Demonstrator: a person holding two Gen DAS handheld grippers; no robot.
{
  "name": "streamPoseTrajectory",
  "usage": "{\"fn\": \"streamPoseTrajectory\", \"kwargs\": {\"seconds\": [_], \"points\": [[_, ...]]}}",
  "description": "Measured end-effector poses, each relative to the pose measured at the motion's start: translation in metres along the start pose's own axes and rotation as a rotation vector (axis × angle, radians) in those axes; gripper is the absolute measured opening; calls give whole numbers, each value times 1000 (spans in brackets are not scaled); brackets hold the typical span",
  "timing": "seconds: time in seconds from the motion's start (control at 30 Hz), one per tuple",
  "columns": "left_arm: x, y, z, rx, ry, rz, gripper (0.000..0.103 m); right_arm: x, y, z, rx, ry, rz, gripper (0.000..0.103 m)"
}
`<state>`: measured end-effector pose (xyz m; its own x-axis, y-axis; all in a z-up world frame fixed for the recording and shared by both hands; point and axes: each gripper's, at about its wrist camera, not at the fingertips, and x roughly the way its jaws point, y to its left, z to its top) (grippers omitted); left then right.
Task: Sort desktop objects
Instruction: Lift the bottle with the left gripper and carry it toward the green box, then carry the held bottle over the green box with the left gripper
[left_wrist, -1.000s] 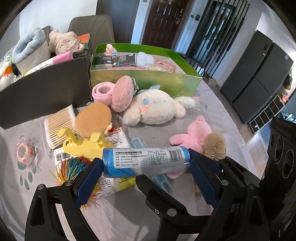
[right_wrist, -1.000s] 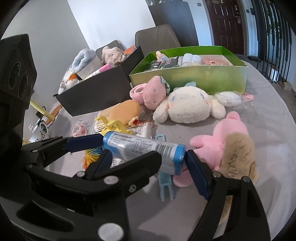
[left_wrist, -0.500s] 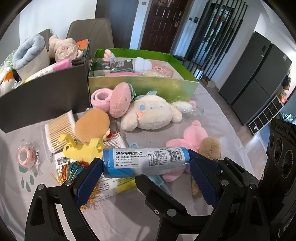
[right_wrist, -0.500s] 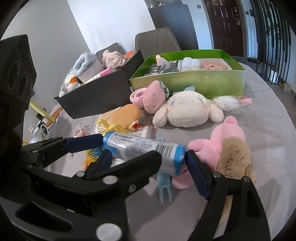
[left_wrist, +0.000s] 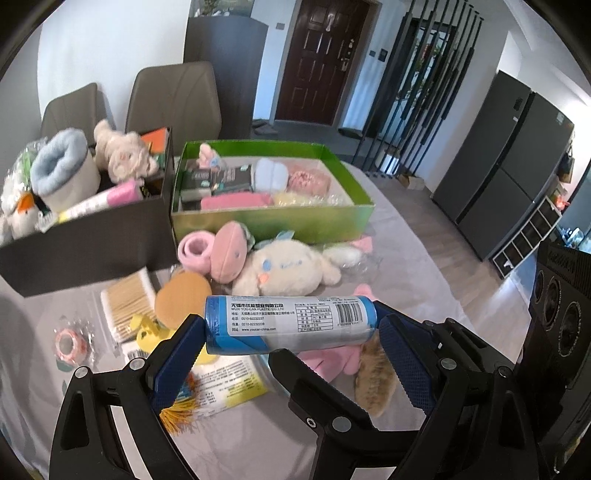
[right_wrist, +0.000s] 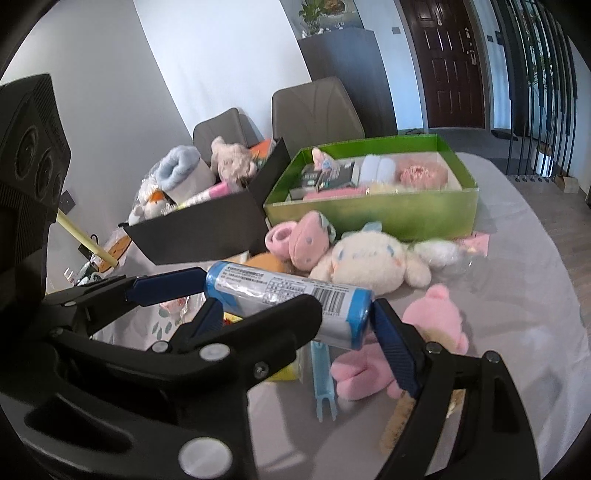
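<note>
Left gripper (left_wrist: 291, 334) pinches a glossy blue cylindrical plastic roll (left_wrist: 290, 325) endwise between ribbed pads; right gripper (right_wrist: 288, 314), spread wide, brackets it; fluffy cream plush (left_wrist: 288, 267) beyond.

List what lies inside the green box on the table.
Inside the green box: a small pink toy, dark packets, a pale blue item, a pink round thing, a pink cloth. Anything beneath them is covered.

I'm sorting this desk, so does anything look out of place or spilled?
The white plush lies on its side outside the green box, beside its front wall, rather than sorted into it.
</note>
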<state>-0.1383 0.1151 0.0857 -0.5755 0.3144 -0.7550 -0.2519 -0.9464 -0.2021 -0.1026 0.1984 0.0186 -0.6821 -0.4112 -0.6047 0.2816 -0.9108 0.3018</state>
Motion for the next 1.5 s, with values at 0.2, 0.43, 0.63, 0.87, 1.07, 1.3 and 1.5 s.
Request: {"fn": "streamPoseTrajectory", "kwargs": {"seconds": [0.2,0.43,0.63,0.87,1.07,1.3,1.5], "points": [[-15,-12,17,16,-34,-6,95,-16,1,21,-17,-30,-12,83],[-26,-24,38,41,-66,0,95,-30,-2,43,-23,-65,-16,84],[-28,-28,53,49,-80,-3,95,-33,-5,58,-27,-80,-16,85],[-24,-27,70,52,-85,-4,95,-31,-8,73,-31,-93,-19,85],[-20,-27,85,58,-93,-4,95,-29,-12,86,-36,-103,-20,85],[-15,-28,103,64,-104,-8,95,-25,-17,103,-40,-118,-24,85],[-10,-28,120,70,-118,-15,95,-20,-23,120,-43,-132,-31,85]]}}
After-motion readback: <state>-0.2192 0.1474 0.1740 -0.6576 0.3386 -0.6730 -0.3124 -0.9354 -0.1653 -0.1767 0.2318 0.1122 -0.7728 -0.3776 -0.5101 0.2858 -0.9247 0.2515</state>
